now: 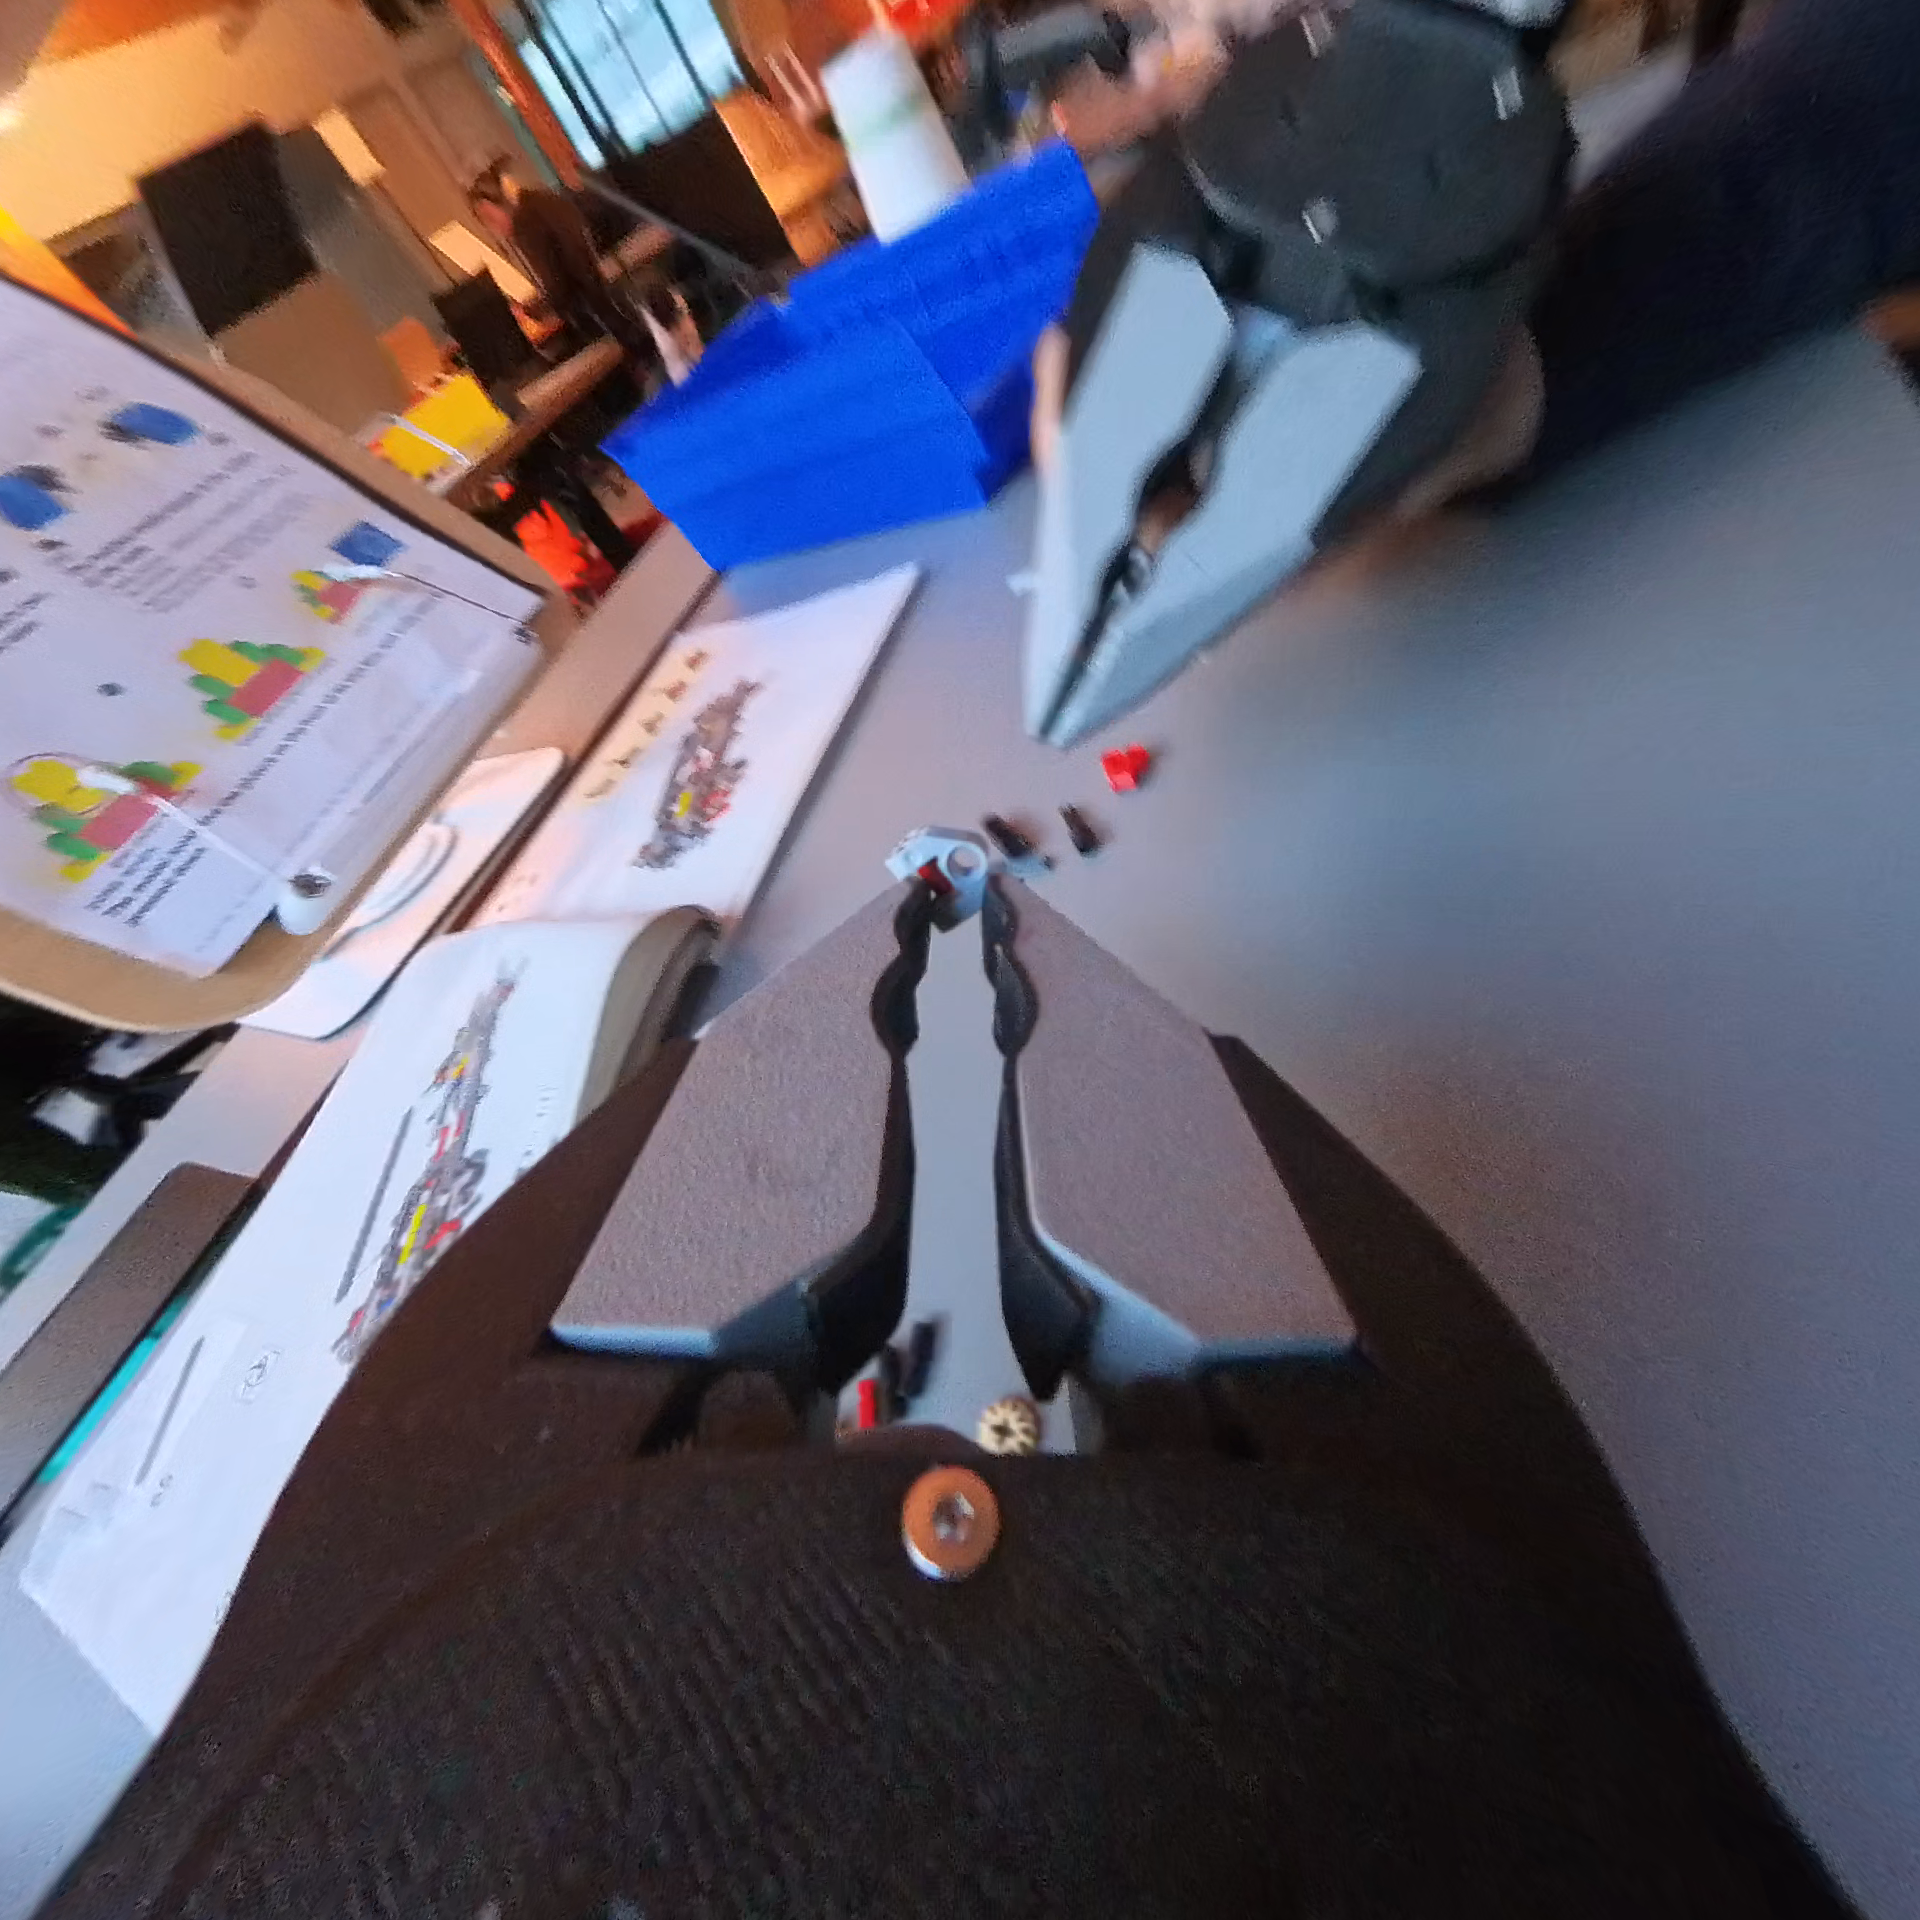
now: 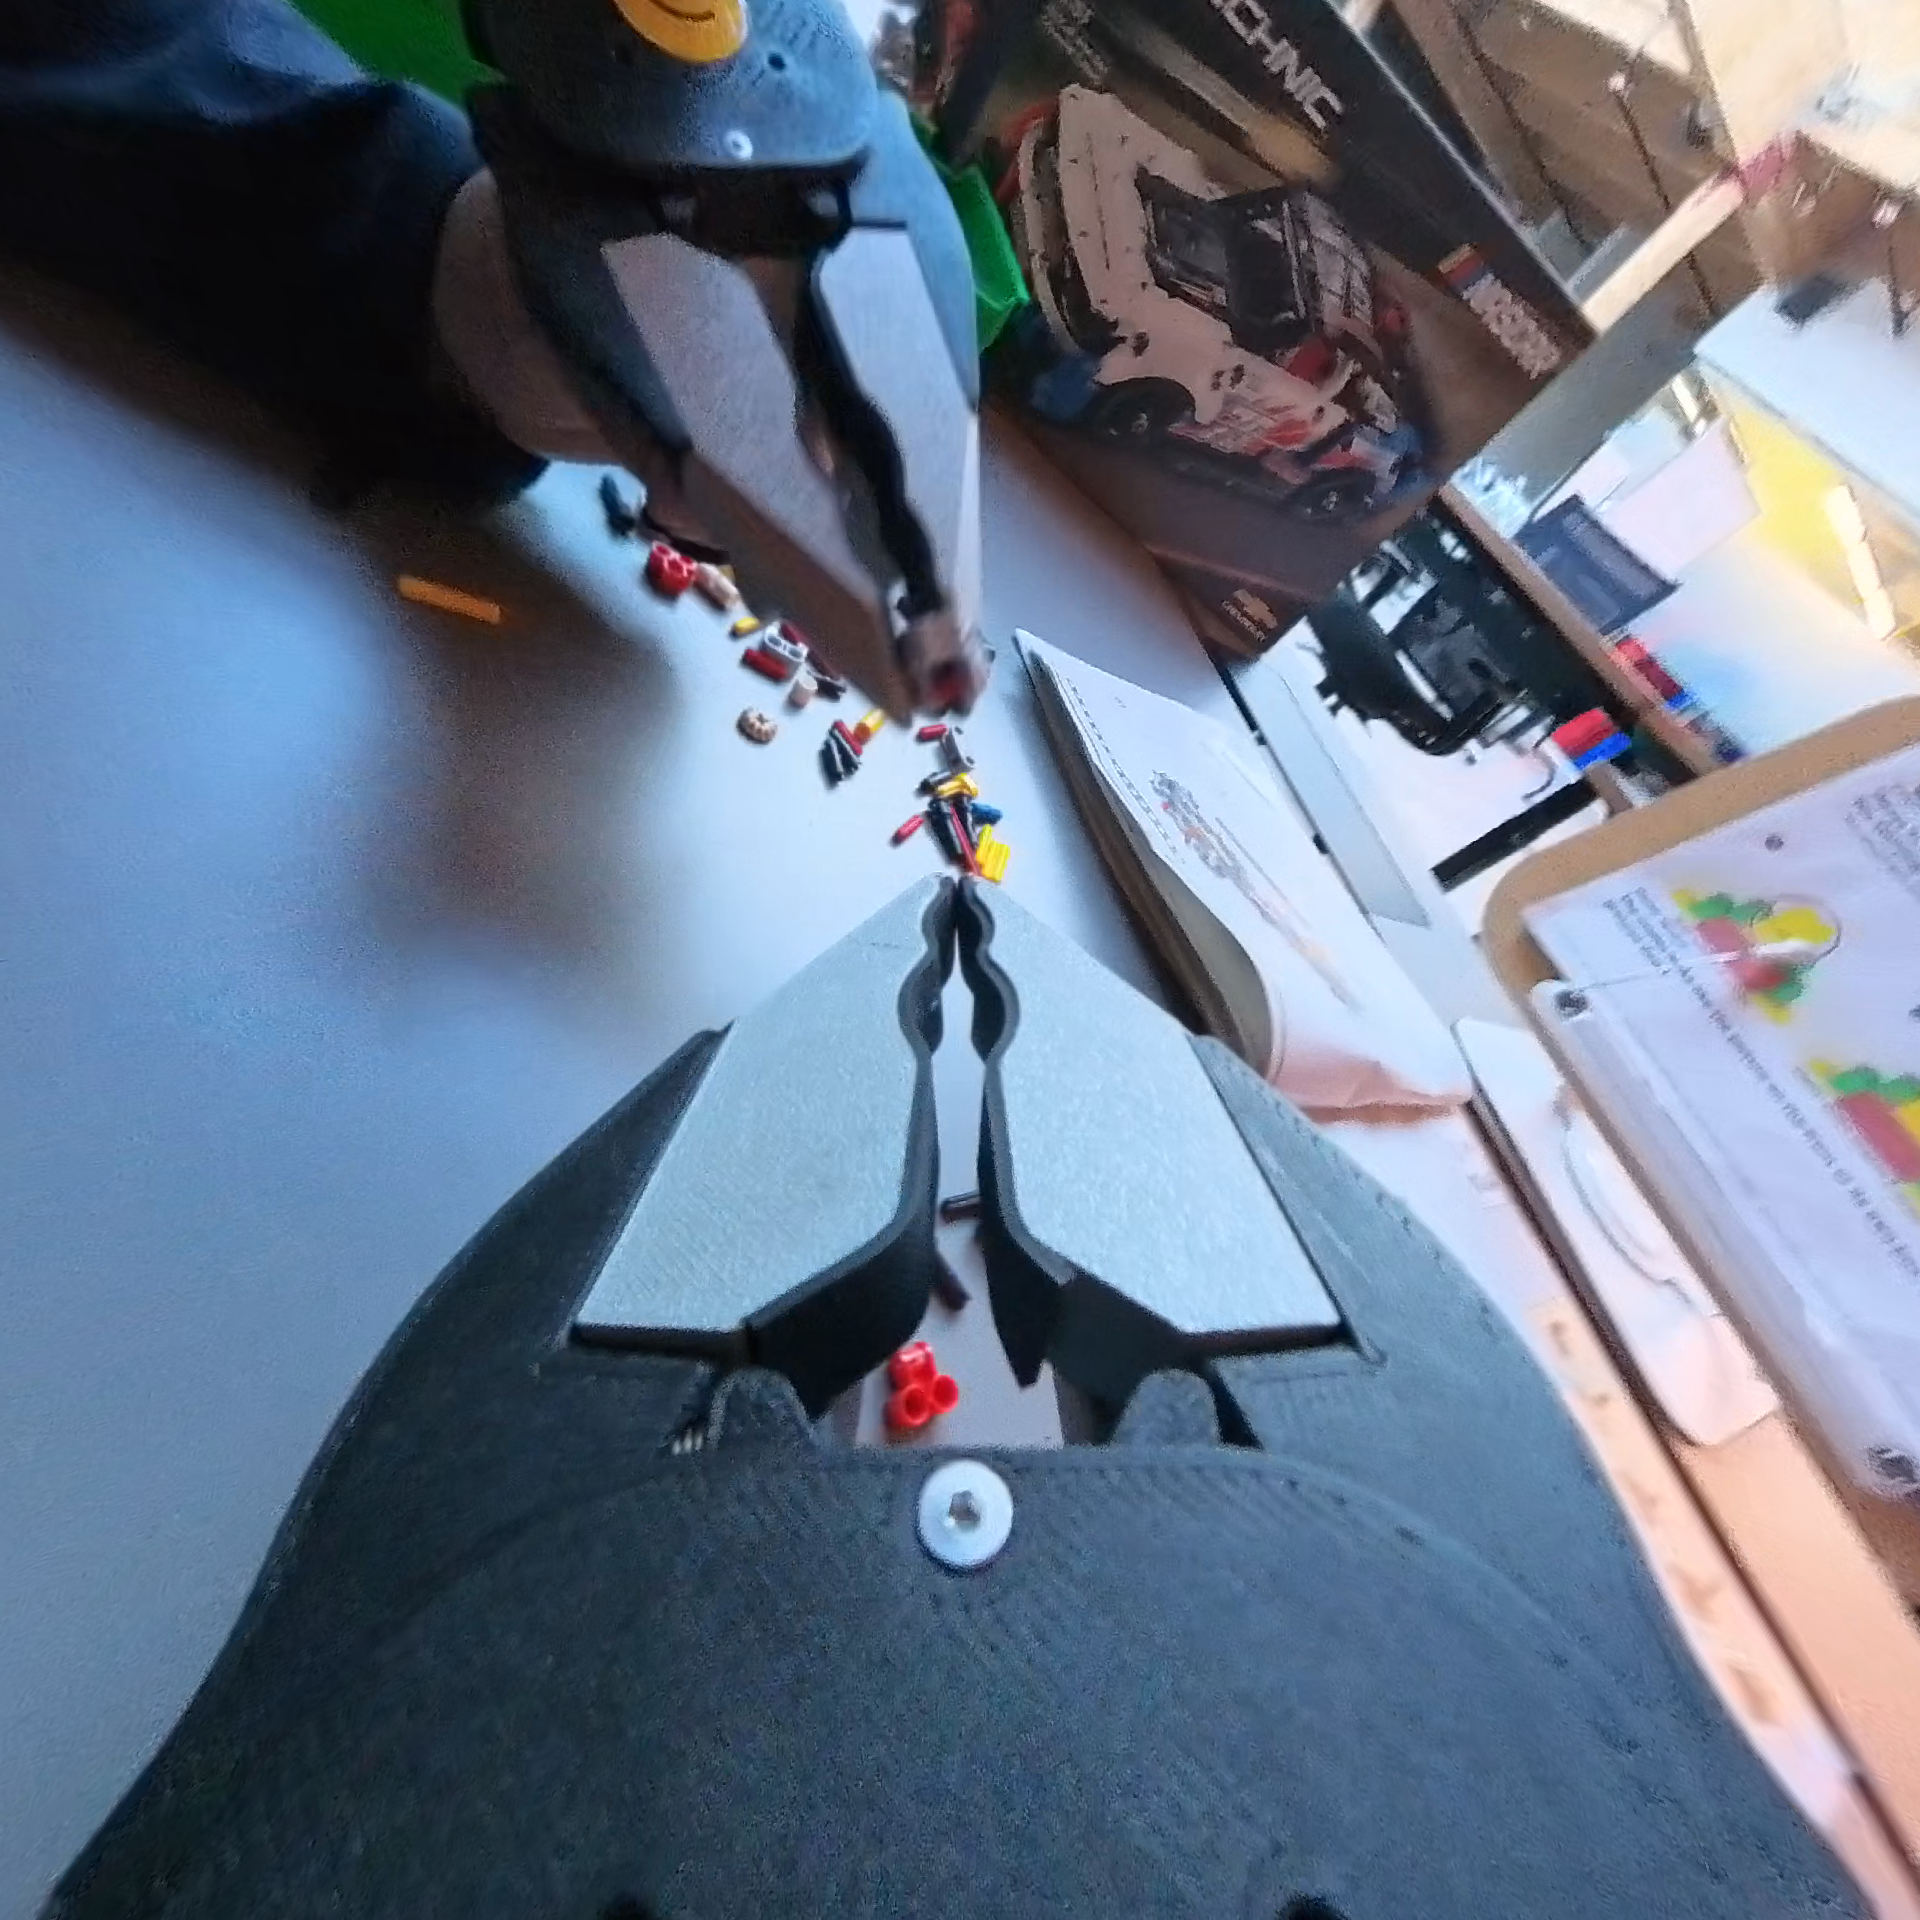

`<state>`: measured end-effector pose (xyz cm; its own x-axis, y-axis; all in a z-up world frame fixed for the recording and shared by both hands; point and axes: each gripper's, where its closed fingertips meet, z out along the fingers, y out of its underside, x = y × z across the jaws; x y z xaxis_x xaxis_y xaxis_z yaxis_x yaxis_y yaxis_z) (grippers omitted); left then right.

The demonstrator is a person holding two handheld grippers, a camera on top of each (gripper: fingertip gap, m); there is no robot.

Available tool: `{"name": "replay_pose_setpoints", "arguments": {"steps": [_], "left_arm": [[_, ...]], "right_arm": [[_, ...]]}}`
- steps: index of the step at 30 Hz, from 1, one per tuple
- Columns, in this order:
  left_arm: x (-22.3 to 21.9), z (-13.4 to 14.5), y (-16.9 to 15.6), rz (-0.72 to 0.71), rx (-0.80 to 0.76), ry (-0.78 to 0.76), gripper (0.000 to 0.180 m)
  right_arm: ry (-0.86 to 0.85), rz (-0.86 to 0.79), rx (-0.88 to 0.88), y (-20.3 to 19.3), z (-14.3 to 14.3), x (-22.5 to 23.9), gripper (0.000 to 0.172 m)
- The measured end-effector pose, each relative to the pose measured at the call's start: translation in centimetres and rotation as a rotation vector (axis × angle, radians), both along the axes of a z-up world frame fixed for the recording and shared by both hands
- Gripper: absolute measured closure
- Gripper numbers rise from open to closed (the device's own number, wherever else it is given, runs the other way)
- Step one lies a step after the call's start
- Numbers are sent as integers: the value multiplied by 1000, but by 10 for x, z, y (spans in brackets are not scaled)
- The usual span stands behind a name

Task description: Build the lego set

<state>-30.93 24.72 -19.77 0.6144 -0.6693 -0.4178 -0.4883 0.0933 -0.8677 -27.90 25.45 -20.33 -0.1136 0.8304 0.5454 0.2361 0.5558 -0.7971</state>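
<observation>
1. The left tongs [image 1: 951,902] stand slightly parted at the centre of the frame, pinching a small grey piece [image 1: 948,862] with a red bit in it at the very tips. The right tongs [image 2: 956,896] are closed with nothing between the tips.
2. Risk, as I judge it: the grip is only at the tips, so the grey piece could twist or pop out and drop among the black pins [image 1: 1081,828].
3. A red piece [image 1: 1125,767] lies upper right of the left tips; a heap of small parts [image 2: 961,816] lies just above the right tips, beside the open booklet [image 2: 1226,862].

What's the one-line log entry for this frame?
left gripper: shut on small grey holed piece | right gripper: shut, empty | grey table
</observation>
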Motion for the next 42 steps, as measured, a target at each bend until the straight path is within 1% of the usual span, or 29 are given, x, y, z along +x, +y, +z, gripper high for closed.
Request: {"name": "replay_pose_setpoints", "arguments": {"steps": [3,5,8,11,14,16,17,19,20,21,22,23,26,28,29,31,33,35,37,39,41,42], "left_arm": [[-21,35,2,16,18,-170,173],[-33,54,1,38,34,-225,173],[-44,73,-6,70,52,-232,173],[-45,84,-20,85,66,-209,173],[-43,93,-38,94,72,-215,173],[-39,96,-52,94,80,-222,173],[-38,96,-59,97,87,-218,173],[-39,93,-70,128,107,-194,173],[-48,93,-72,176,117,-186,173],[-53,92,-76,184,101,-180,173],[-60,93,-81,200,92,-188,173],[-68,95,-87,226,106,-195,173],[-87,89,-102,265,106,-193,173],[-91,78,-105,268,89,-190,174],[-89,72,-105,255,71,-193,174],[-81,65,-101,239,54,-192,173],[-70,63,-98,234,67,-165,173],[-58,64,-98,211,81,-140,173],[-45,57,-100,178,64,-133,173],[-28,40,-100,119,24,-134,173],[-7,20,-94,59,-19,-115,173],[5,10,-91,28,-36,-97,173]], "right_arm": [[-6,11,-141,-5,-3,1,172],[-37,67,-217,-21,-8,0,172],[-106,187,-299,-60,-16,-6,172],[-184,352,-353,-116,-19,-25,171],[-388,530,-337,-174,-43,-46,170],[-526,558,-269,-189,-68,-68,172],[-565,529,-213,-186,-77,-86,172],[-519,456,-138,-173,-77,-130,172],[-492,435,-53,-163,-77,-144,172],[-502,403,10,-153,-77,-148,172],[-539,390,9,-149,-77,-143,172],[-561,403,-44,-149,-73,-131,172],[-494,462,-196,-144,-57,-92,172],[-450,478,-232,-142,-55,-77,172],[-439,457,-216,-139,-59,-81,172],[-485,361,-139,-125,-80,-103,172],[-421,230,-100,-105,-74,-139,172],[-321,118,-137,-84,-54,-156,172],[-235,57,-216,-68,-29,-147,172],[-189,19,-280,-52,-12,-117,172],[-176,26,-352,-42,-7,-76,169],[-174,50,-386,-40,-8,-54,161]]}}
